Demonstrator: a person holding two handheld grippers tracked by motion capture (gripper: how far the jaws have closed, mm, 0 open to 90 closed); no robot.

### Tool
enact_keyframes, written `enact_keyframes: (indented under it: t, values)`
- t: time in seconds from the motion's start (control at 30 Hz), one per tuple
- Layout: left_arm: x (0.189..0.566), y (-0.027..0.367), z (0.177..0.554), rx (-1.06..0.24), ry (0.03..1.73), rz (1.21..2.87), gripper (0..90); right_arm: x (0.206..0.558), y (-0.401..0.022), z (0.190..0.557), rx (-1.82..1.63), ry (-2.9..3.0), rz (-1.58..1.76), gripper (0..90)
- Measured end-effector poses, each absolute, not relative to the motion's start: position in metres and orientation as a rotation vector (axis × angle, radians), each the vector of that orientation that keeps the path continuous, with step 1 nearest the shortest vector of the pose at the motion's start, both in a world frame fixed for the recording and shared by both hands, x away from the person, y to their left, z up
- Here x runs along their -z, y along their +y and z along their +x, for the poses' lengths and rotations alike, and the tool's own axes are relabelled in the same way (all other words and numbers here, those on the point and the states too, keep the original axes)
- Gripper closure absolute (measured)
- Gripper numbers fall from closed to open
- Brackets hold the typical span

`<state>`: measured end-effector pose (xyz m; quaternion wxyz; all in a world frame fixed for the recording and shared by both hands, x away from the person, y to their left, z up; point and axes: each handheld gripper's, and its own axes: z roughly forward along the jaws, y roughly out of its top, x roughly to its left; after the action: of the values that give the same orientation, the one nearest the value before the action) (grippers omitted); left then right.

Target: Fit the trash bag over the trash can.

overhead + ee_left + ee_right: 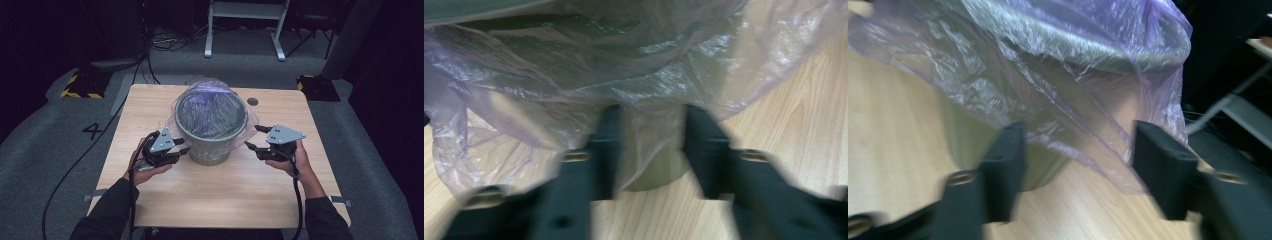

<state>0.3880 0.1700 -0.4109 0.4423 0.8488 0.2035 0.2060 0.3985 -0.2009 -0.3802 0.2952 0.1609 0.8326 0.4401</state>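
On the light wooden table (215,195) we see a grey round bucket (212,145) lined with a thin clear plastic bag (210,107). Our left gripper (183,145) and right gripper (252,136) flank it, fingers apart around loose bag film, gripping nothing.

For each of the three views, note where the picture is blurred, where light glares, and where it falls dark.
High view: sharp, the table lit, the room behind dark, a glare streak on the plastic bag stretched over the bucket. Left gripper view: jaws smeared by motion blur, bright sheen on the bag's folds. Right gripper view: jaws and bucket wall blurred, bag glinting, background dark at right.
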Motion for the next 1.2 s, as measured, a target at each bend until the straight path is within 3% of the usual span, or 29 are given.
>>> enact_keyframes:
  t: [0.1, 0.23, 0.6, 0.8, 0.83, 0.87, 0.9, 1.0, 1.07, 1.13, 1.2]
  values:
    - [0.416, 0.17, 0.396, -0.495, 0.499, 2.131, 89.1, 0.388, -0.196, 0.4, -1.165, 2.197, 0.439, 60.9]
    - [0.422, 0.171, 0.4, -0.469, 0.482, 2.152, 90.0, 0.397, -0.195, 0.403, -1.178, 2.224, 0.413, 89.5]
    - [0.453, 0.164, 0.397, -0.399, 0.458, 2.264, 90.0, 0.431, -0.2, 0.402, -1.215, 2.384, 0.45, 90.0]
    - [0.454, 0.17, 0.393, -0.415, 0.478, 2.191, 90.0, 0.447, -0.194, 0.403, -1.184, 2.473, 0.432, 90.0]
    - [0.454, 0.173, 0.391, -0.442, 0.521, 2.142, 84.6, 0.45, -0.192, 0.402, -1.177, 2.487, 0.427, 90.0]
    - [0.453, 0.175, 0.391, -0.433, 0.546, 2.12, 63.1, 0.453, -0.191, 0.401, -1.176, 2.511, 0.409, 90.0]
    - [0.452, 0.18, 0.39, -0.42, 0.561, 2.082, 56.2, 0.454, -0.19, 0.4, -1.165, 2.523, 0.398, 90.0]
    - [0.449, 0.187, 0.388, -0.413, 0.622, 2.025, 24.3, 0.457, -0.19, 0.397, -1.156, 2.527, 0.401, 88.6]
    - [0.447, 0.192, 0.388, -0.416, 0.653, 1.982, 17.1, 0.456, -0.192, 0.397, -1.173, 2.499, 0.421, 75.2]
    - [0.445, 0.197, 0.387, -0.454, 0.681, 1.944, 15.6, 0.453, -0.196, 0.395, -1.217, 2.465, 0.445, 68.3]
    - [0.441, 0.202, 0.386, -0.474, 0.704, 1.92, 15.5, 0.449, -0.198, 0.394, -1.219, 2.414, 0.476, 48.5]
